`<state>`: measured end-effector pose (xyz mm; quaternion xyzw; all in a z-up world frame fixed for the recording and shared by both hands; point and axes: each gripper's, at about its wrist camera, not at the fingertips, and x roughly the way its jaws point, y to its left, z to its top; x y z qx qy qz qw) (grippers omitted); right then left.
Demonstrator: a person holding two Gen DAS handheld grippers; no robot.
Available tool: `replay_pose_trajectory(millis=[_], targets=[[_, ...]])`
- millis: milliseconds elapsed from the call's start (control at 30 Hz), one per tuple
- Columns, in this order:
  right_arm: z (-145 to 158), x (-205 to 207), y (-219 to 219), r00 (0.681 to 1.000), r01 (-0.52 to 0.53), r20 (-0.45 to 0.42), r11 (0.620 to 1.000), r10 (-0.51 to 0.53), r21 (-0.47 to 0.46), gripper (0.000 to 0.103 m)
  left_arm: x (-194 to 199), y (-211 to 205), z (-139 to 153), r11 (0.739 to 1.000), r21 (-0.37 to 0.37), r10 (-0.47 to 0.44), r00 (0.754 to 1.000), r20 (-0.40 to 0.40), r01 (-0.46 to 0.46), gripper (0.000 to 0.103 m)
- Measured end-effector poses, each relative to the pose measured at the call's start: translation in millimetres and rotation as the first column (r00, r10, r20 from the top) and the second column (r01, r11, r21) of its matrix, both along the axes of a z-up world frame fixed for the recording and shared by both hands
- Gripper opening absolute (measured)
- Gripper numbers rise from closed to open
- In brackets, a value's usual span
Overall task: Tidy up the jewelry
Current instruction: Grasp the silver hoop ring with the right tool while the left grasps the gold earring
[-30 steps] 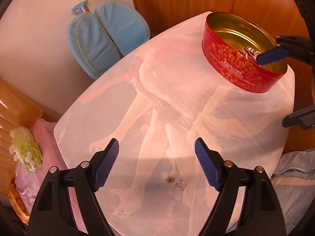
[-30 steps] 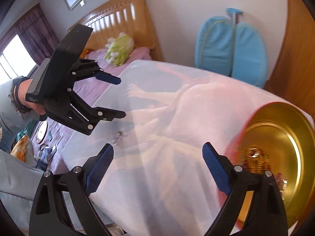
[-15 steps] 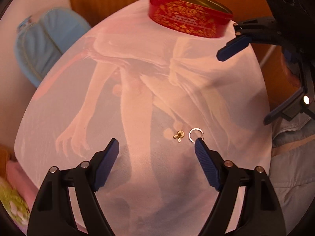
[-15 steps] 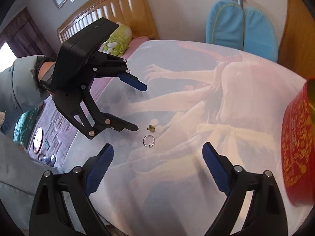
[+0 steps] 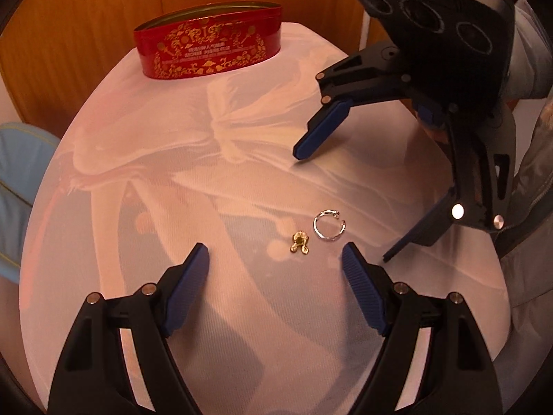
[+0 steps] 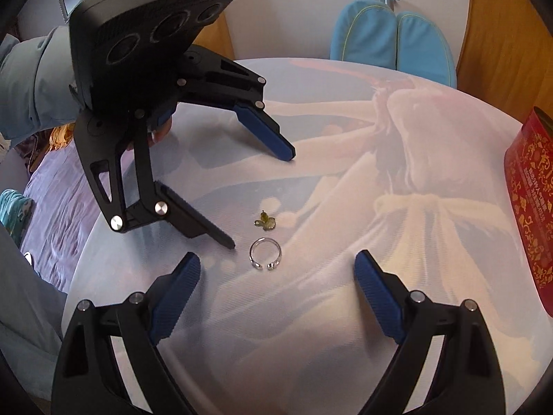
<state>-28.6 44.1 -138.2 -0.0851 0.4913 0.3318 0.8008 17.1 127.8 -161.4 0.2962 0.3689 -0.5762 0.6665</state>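
Note:
On the printed white tablecloth [image 5: 242,311] lie a thin silver open ring [image 5: 328,238] [image 6: 264,240] and a small gold charm [image 5: 300,242] [image 6: 265,222], close together. My left gripper [image 5: 275,252] [image 6: 260,200] hovers open just above the cloth, the charm between its blue pads and the ring at the right pad. My right gripper [image 6: 277,259] [image 5: 344,207] faces it from the other side. Its jaws are closing slightly but stand wide, with the ring between the pads and untouched. The red and gold tin [image 5: 207,50] [image 6: 532,207] stands open at the table's far edge.
A wooden wall panel [image 5: 86,17] rises behind the tin. A blue padded seat [image 6: 390,41] stands beyond the table. A bed with purple bedding [image 6: 62,200] lies beside it. The person's grey sleeves [image 6: 31,79] show behind the grippers.
Both grippers have come down and closed in on the ring and charm. The right one left the tin and swung over to them. The left one rolled, bringing the pieces between its pads.

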Motion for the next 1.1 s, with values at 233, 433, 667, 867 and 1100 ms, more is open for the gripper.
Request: replay_pose_trajectory(millis=[233, 433, 667, 867, 1100], targets=[[-6, -6, 10, 0.999, 0.013, 0.039, 1.000, -0.012, -0.026, 0.078, -8, -7, 1, 0.996, -0.028, -0.080, 0.994, 0.070, 0.082, 0.078], [-6, -18, 9, 0.997, -0.002, 0.079, 0.998, 0.006, -0.056, 0.068, -6, -2, 1, 0.990, -0.050, -0.126, 0.989, 0.074, 0.130, 0.078], [-3, -25, 14, 0.994, -0.045, 0.102, 0.998, 0.049, -0.042, 0.048, -7, 3, 3, 0.989, -0.052, -0.136, 0.990, 0.030, 0.137, 0.069], [-1, -30, 15, 0.995, -0.040, 0.088, 0.999, 0.042, -0.023, 0.024, -21, -2, 7, 0.984, -0.026, -0.174, 0.984, 0.025, 0.174, 0.027], [4, -31, 11, 0.997, -0.044, 0.069, 0.998, 0.047, -0.047, 0.020, -9, -2, 6, 0.996, -0.020, -0.091, 0.995, -0.044, 0.090, 0.010]])
